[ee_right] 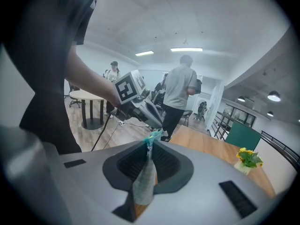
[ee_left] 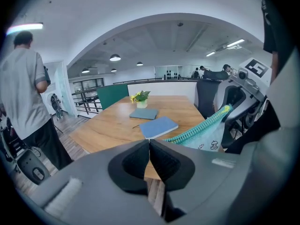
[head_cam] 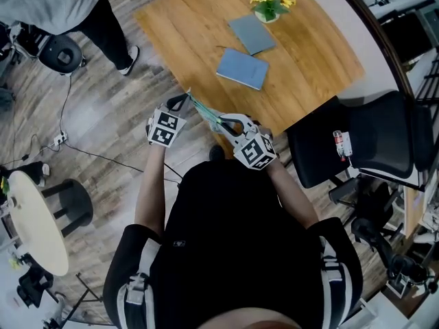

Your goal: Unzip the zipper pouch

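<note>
Looks barely started, if started at all. Can see the zipper pouch (head_cam: 206, 112) up in the air, stretched from the fingers of the left gripper (head_cam: 184, 101) across to those of the right gripper (head_cam: 223, 123), clear of the counter (head_cam: 199, 26) lying beyond both.

In the right gripper view, shows narrow-set fingers (ee_right: 165, 162) clamped on the pouch's pale cloth, with a teal zip end poking out just past the tips. In the left gripper view, shows fingers (ee_left: 134, 162) pressed tip to tip with no gap. Picks up the teal zipper edge just beside those tips and follows it off towards the right gripper.

Judging by that unbroken teal line, reads as a zip still closed along the length on show. Leaves the whole run along the teeth to do, with the right fingers anchoring the far end.

Cannot make out any pull tab or slider: too small in the head view, and nothing visible between the left fingers. Cannot say, then, whether a thin tab sits pinched there, though the taut line of the pouch hints at it. Sees the pouch only edge-on from the right fingers, and loses its lower part behind the gripper body from the left. Never gets a look into the pouch's mouth.

Beyond the fingers, notes two blue notebooks (head_cam: 242, 68) and a pot of yellow flowers (head_cam: 269, 5) on the counter.
</note>
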Demonstrator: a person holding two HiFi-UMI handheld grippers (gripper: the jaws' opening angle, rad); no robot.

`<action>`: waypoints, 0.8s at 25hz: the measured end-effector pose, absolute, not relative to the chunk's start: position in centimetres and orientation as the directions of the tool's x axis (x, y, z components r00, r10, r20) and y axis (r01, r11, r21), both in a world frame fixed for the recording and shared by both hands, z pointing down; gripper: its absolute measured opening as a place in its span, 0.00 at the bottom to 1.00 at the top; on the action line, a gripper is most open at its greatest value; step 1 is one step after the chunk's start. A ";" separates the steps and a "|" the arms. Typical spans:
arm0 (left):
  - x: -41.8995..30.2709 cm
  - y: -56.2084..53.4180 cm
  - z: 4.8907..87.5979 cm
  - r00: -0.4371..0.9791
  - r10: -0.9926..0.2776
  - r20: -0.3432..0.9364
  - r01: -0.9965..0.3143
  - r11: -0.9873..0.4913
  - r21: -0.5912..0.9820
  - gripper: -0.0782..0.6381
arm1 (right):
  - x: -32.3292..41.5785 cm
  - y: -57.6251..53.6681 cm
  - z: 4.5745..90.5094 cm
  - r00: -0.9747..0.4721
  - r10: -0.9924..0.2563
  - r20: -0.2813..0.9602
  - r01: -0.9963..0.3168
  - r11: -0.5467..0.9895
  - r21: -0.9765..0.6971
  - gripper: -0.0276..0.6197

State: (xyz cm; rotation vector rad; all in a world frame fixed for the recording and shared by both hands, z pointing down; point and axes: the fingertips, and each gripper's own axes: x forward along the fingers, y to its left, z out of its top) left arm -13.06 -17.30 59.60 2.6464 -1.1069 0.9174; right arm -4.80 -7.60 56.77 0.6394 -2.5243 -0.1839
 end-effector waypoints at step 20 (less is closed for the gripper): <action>-15.0 -18.3 59.8 0.524 -0.634 0.569 -0.722 -0.685 -0.098 0.14 | -5.1 -8.2 56.7 -0.758 -0.471 0.451 -0.412 0.882 0.229 0.11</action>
